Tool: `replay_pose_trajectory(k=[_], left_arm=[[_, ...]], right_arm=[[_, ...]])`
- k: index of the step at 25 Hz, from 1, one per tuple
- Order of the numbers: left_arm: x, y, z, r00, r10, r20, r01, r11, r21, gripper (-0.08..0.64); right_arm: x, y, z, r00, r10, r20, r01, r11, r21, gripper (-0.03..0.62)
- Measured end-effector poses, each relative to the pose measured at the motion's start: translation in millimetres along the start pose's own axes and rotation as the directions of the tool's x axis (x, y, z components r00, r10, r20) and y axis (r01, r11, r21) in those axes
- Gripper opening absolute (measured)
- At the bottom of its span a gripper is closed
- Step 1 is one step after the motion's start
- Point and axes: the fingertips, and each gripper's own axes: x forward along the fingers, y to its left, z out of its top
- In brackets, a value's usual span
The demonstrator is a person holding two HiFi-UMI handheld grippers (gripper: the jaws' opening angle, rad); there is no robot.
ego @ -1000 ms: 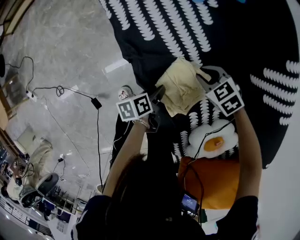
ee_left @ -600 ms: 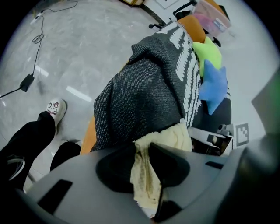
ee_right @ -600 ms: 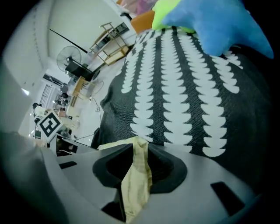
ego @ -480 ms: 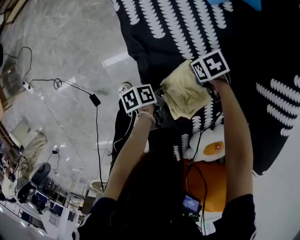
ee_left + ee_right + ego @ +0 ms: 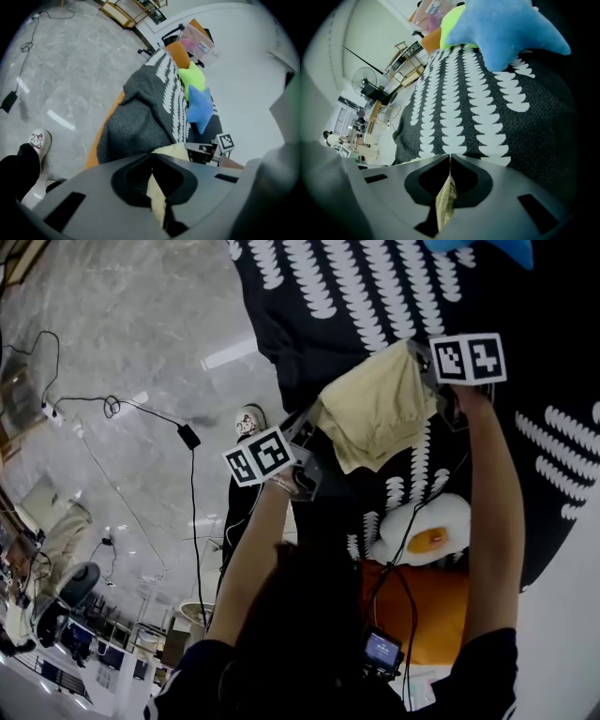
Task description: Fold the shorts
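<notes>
The cream-yellow shorts (image 5: 375,409) hang stretched between my two grippers above a black blanket (image 5: 356,296) with white scalloped rows. My left gripper (image 5: 305,423) holds their left edge; in the left gripper view its jaws (image 5: 151,157) have just been closing and now pinch a fold of the cream cloth (image 5: 157,199). My right gripper (image 5: 424,357) grips the upper right corner. In the right gripper view its jaws (image 5: 450,159) are shut on a thin edge of the fabric (image 5: 446,201). The lower hem droops loose.
A fried-egg plush (image 5: 422,535) and an orange cushion (image 5: 422,606) lie near me on the blanket. A blue star plush (image 5: 501,28) and a green one (image 5: 192,77) sit farther along. A slipper (image 5: 248,420) and cables (image 5: 112,409) lie on the marble floor at left.
My right gripper swung from the shorts' lower right up to their top right corner. The left gripper closed on the left edge. The shorts now spread wider between the two.
</notes>
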Motion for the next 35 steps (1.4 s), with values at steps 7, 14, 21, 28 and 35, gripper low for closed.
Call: replay_pose_trajectory(k=[7, 14, 21, 28, 35], left_arm=[[-42, 41, 31, 0.996, 0.088, -0.014, -0.085, 0.988, 0.126, 0.005], [-44, 14, 23, 0.990, 0.128, -0.053, -0.099, 0.925, 0.367, 0.072], [-52, -40, 34, 0.998, 0.056, -0.019, -0.038, 0.858, 0.513, 0.147], [3, -95, -87, 0.916, 0.042, -0.399, 0.327, 0.496, 0.804, 0.146], [25, -41, -191, 0.727, 0.344, -0.595, 0.525, 0.280, 0.804, 0.146]], right_arm=[[-41, -14, 32, 0.970, -0.048, 0.237, 0.032, 0.997, 0.073, 0.267], [-60, 27, -12, 0.956, -0.009, 0.292, 0.024, 0.999, -0.049, 0.256], [-88, 64, -52, 0.925, -0.070, 0.374, 0.107, 0.991, -0.080, 0.165], [-31, 30, -153, 0.959, -0.215, 0.184, 0.227, 0.973, -0.047, 0.009], [-29, -37, -186, 0.920, -0.374, 0.119, 0.366, 0.927, 0.083, 0.009]])
